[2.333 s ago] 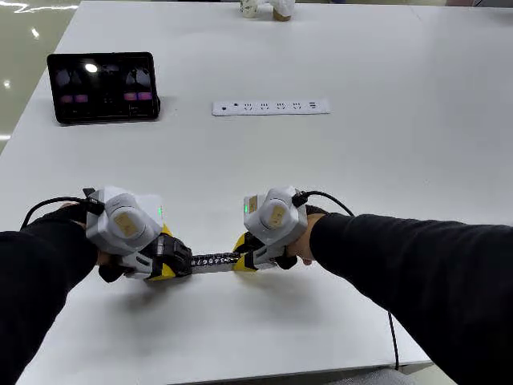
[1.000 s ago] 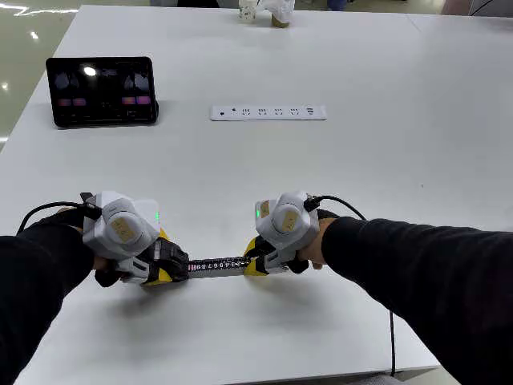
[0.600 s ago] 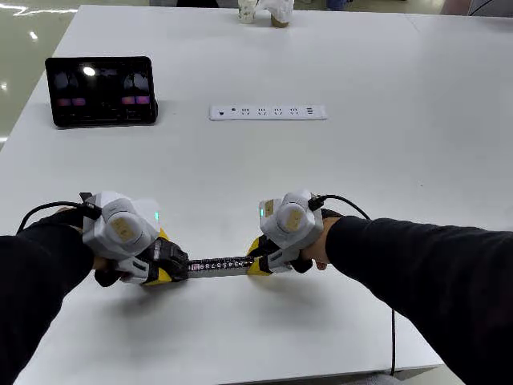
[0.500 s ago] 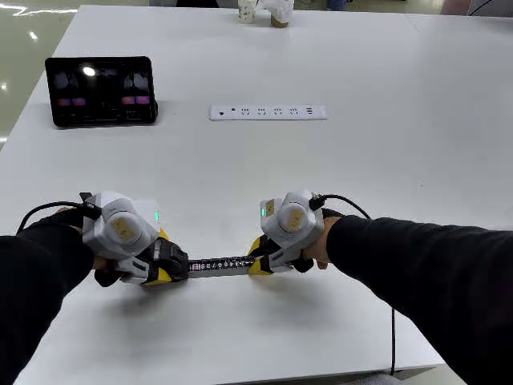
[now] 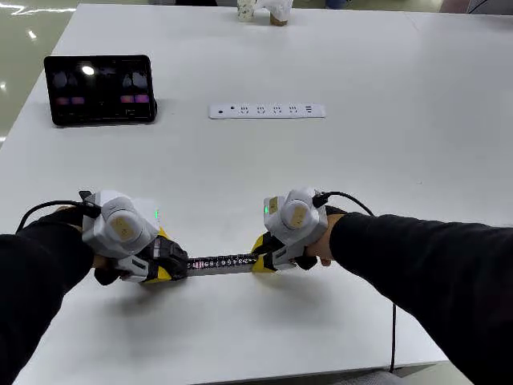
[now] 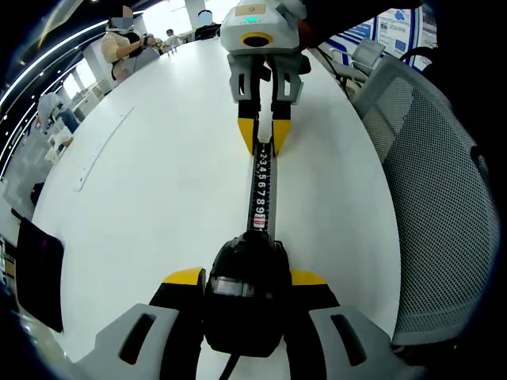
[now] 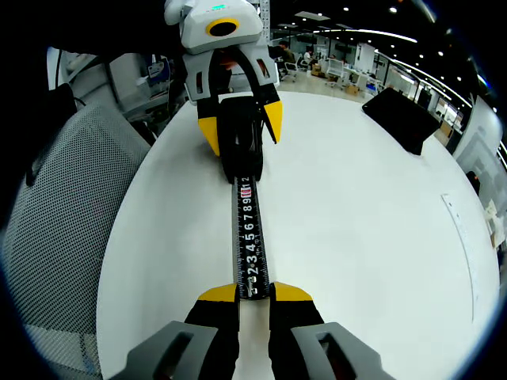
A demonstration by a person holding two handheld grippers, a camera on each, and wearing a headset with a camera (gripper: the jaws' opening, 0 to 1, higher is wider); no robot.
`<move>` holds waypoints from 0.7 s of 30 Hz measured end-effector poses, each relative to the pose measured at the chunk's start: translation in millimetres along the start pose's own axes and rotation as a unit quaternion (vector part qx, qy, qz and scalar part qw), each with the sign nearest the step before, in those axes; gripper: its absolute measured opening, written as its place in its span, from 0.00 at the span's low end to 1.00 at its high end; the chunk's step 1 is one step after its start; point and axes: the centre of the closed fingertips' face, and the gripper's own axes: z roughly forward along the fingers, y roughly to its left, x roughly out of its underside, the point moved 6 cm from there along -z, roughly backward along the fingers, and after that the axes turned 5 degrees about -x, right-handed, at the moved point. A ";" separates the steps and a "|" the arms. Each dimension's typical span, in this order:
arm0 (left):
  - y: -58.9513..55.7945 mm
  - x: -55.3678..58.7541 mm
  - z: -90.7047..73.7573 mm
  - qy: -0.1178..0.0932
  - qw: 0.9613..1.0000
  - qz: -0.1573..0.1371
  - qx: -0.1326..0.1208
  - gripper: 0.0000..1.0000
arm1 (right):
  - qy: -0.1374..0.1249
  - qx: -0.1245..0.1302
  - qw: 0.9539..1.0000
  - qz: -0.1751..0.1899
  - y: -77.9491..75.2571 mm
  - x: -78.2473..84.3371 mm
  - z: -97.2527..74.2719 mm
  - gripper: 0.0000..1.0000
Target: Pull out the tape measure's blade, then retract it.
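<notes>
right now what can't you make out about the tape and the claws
Blade end hook: right gripper view, buried between the right claw tips.
Tape measure case sides: left gripper view, covered by the left claw.
Blade numbers: head view, too small to read.
Tablet screen: head view, too small, with glare.

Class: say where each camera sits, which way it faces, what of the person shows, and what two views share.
Head view: headset, looks down at the table; sleeves, left gripper, right gripper show.
Left gripper view: on left gripper, faces along the blade toward right gripper; own jaws below.
Right gripper view: on right gripper, faces the case in left gripper; own jaws below.
Shared: the blade.
</notes>
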 end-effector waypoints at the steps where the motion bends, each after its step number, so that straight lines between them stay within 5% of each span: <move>1: 0.0 0.0 0.0 0.000 1.000 0.000 0.000 0.33 | 0.000 0.000 1.000 0.001 -0.1 0.4 -0.3 0.10; 21: 1.3 0.6 1.8 0.002 1.000 -0.002 0.000 0.33 | 0.001 0.002 1.000 0.003 -1.3 8.1 -4.2 0.10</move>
